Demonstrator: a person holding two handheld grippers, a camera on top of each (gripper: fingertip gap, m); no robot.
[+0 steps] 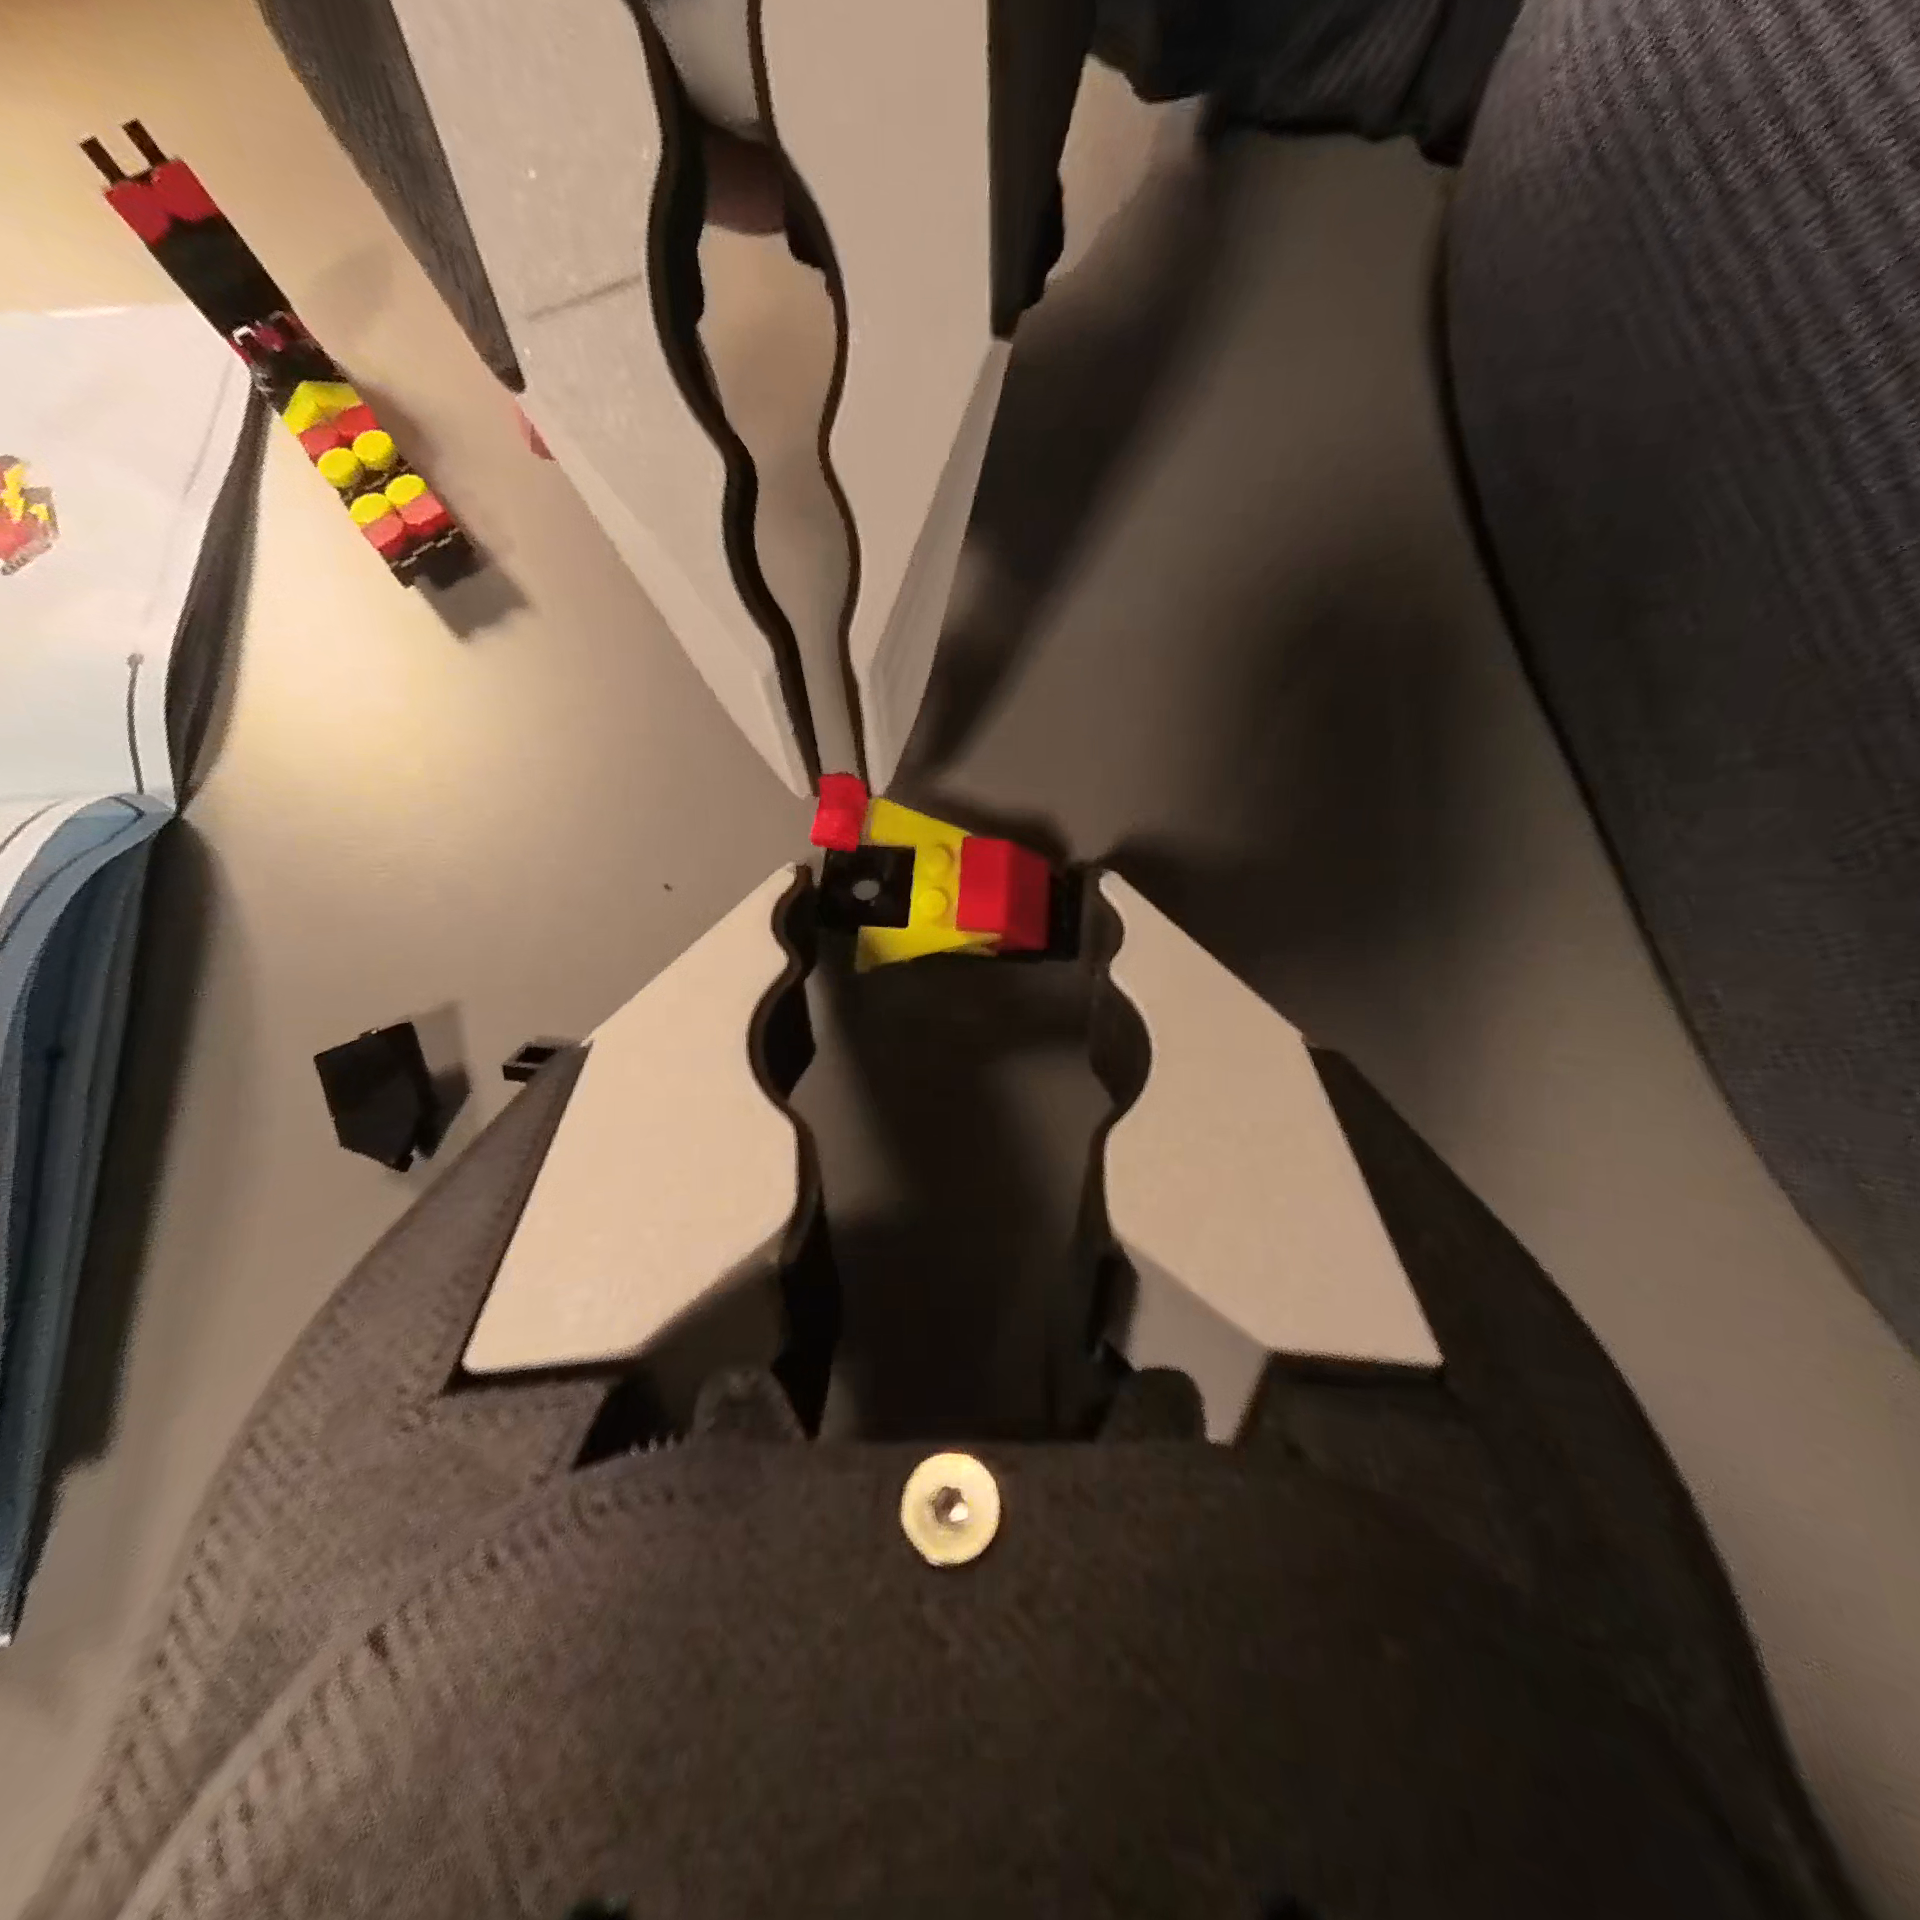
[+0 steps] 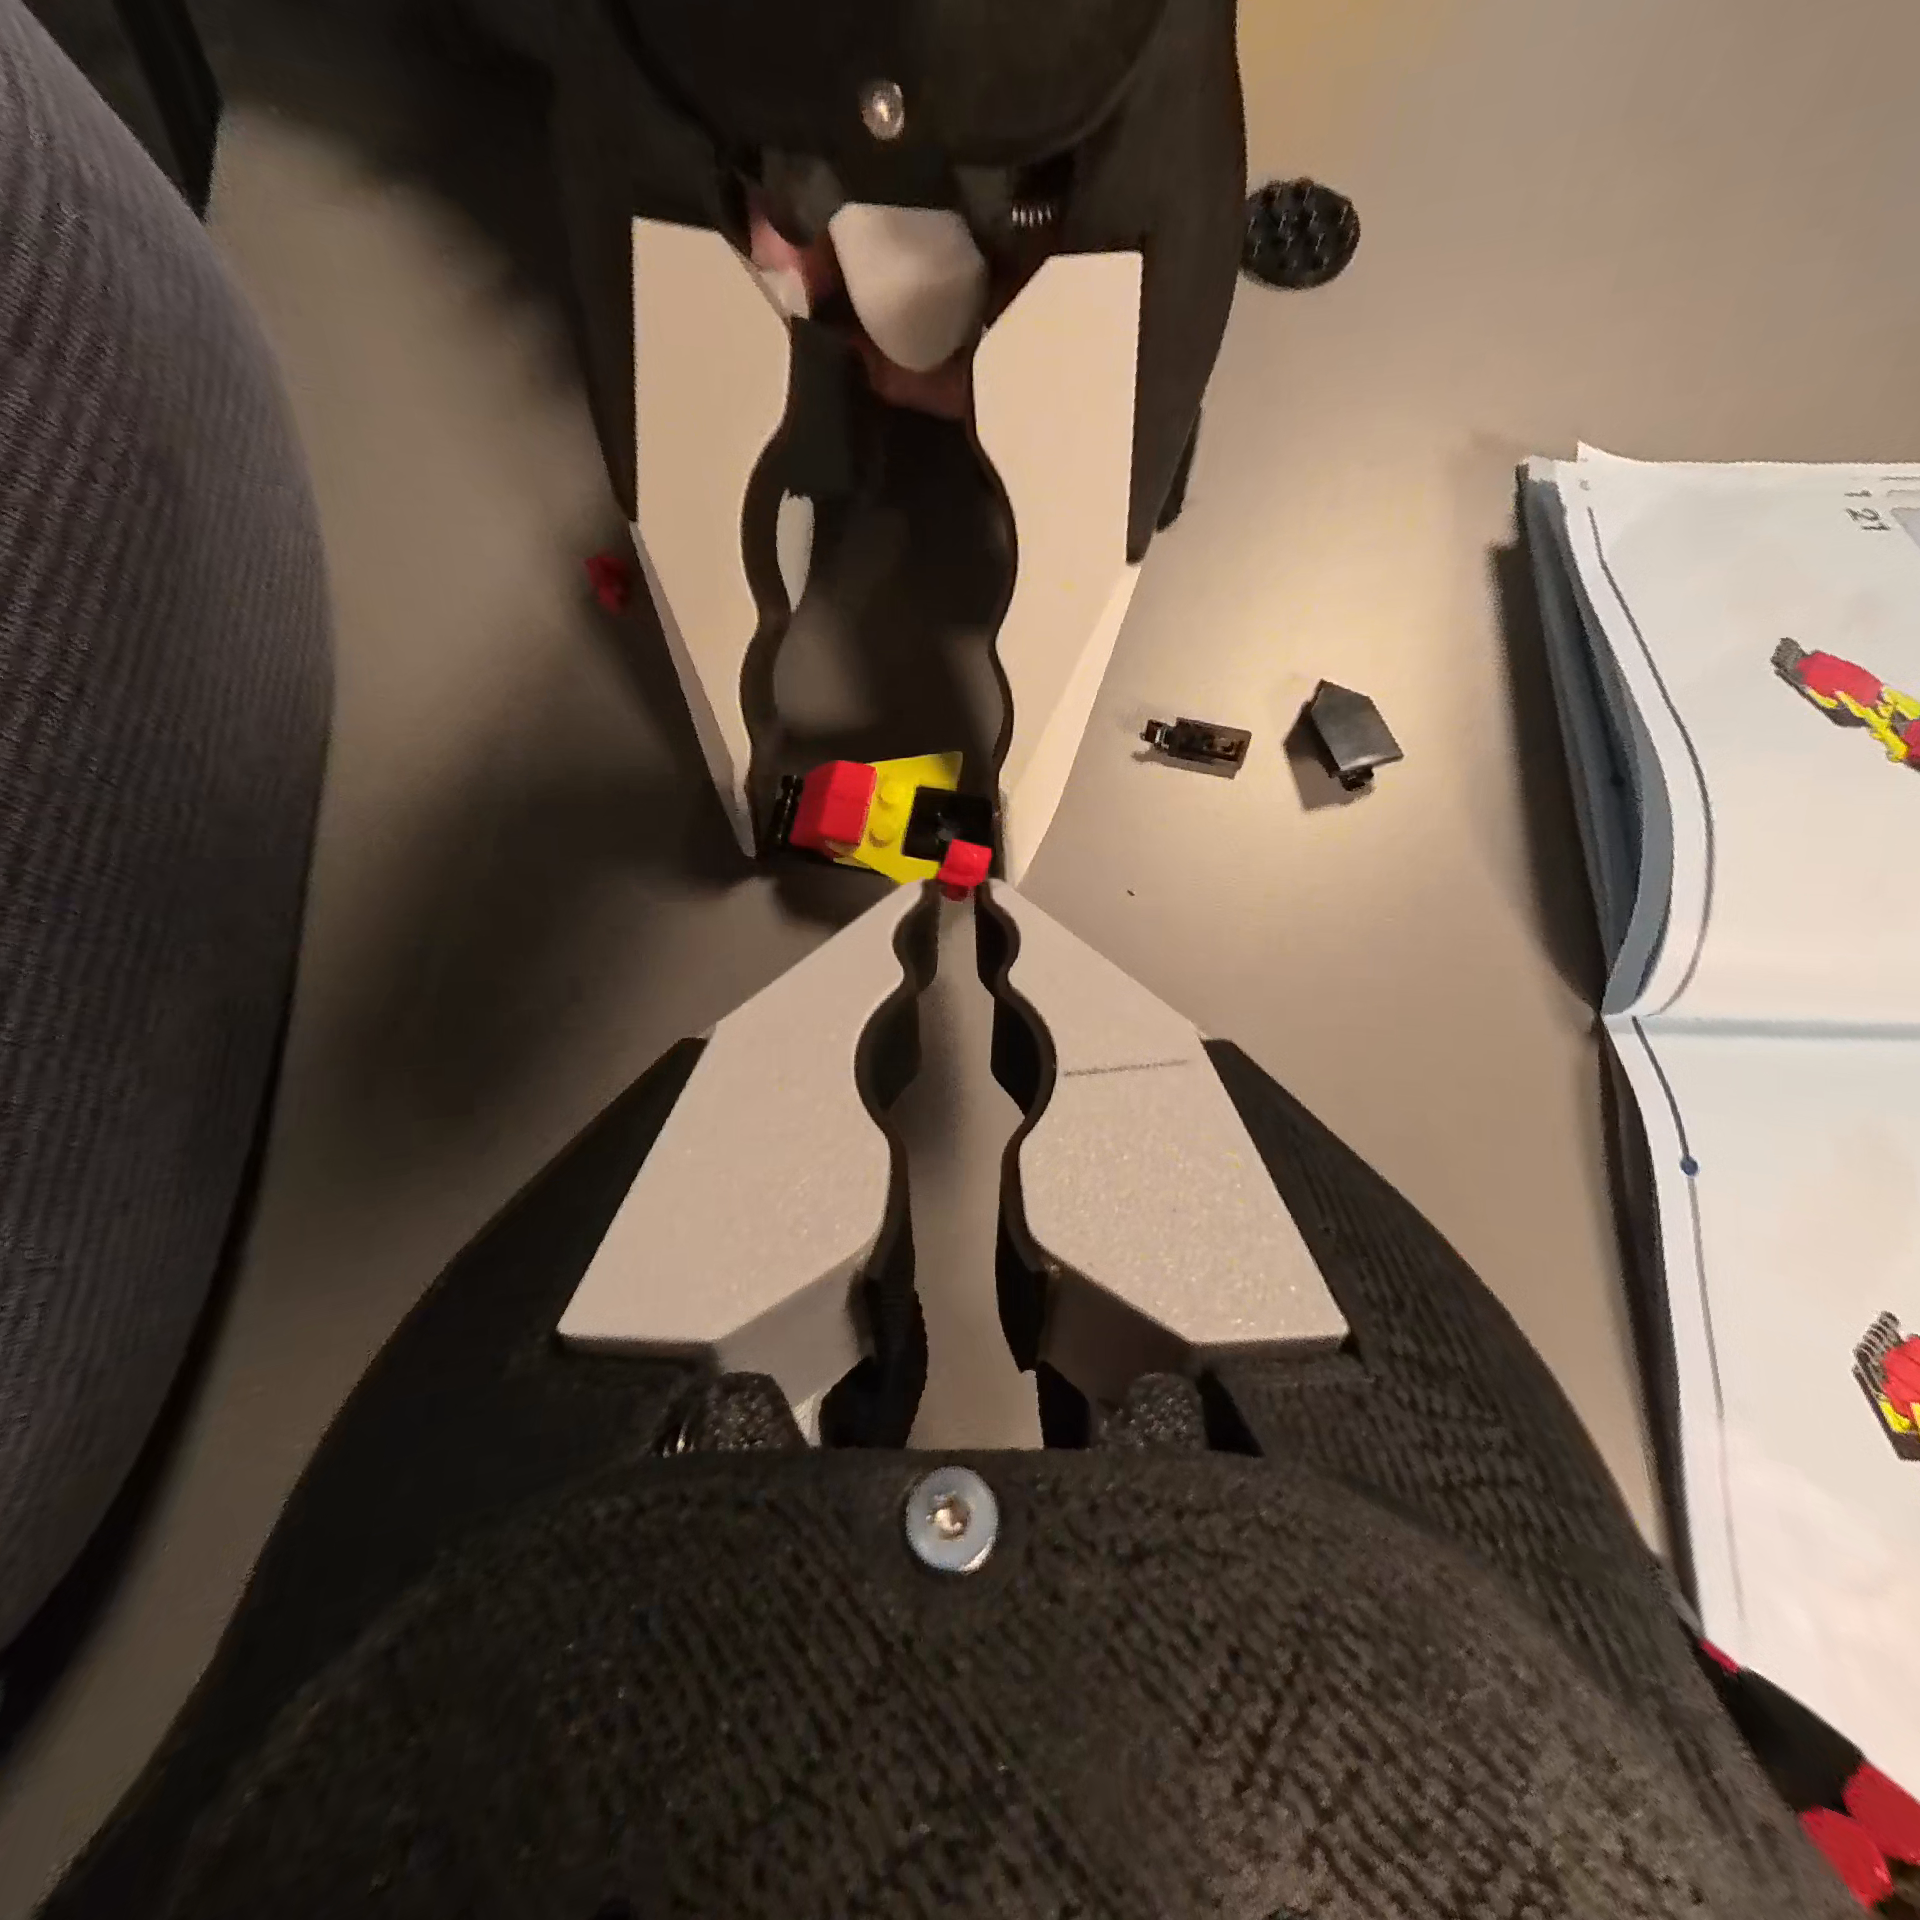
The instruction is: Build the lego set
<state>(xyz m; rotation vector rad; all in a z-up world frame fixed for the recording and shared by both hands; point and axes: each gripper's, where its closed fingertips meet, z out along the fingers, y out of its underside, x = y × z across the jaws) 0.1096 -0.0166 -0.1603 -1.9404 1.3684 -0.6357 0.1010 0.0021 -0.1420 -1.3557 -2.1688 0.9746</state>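
My left gripper (image 1: 948,883) is shut on a small assembly (image 1: 940,899) of yellow, red and black bricks, held above the tan table. My right gripper (image 2: 948,896) is shut on a tiny red piece (image 2: 962,862) and holds it against the black end of that assembly (image 2: 868,816). In the left wrist view the right gripper (image 1: 844,784) comes in from the top with the red piece (image 1: 837,812) at its tips. In the right wrist view the left gripper (image 2: 875,831) comes in from the top.
A long black, red and yellow build (image 1: 301,384) lies on the table (image 1: 343,790) beside the open instruction booklet (image 2: 1766,831). Loose black pieces lie nearby: a slope (image 2: 1345,738), a clip (image 2: 1195,743), a round piece (image 2: 1299,234). A small red piece (image 2: 606,580) lies by dark fabric (image 2: 104,831). My left and right fingertips are right by each other. The clip (image 2: 1195,743) sits 5 cm or so from the ends of my left fingers.
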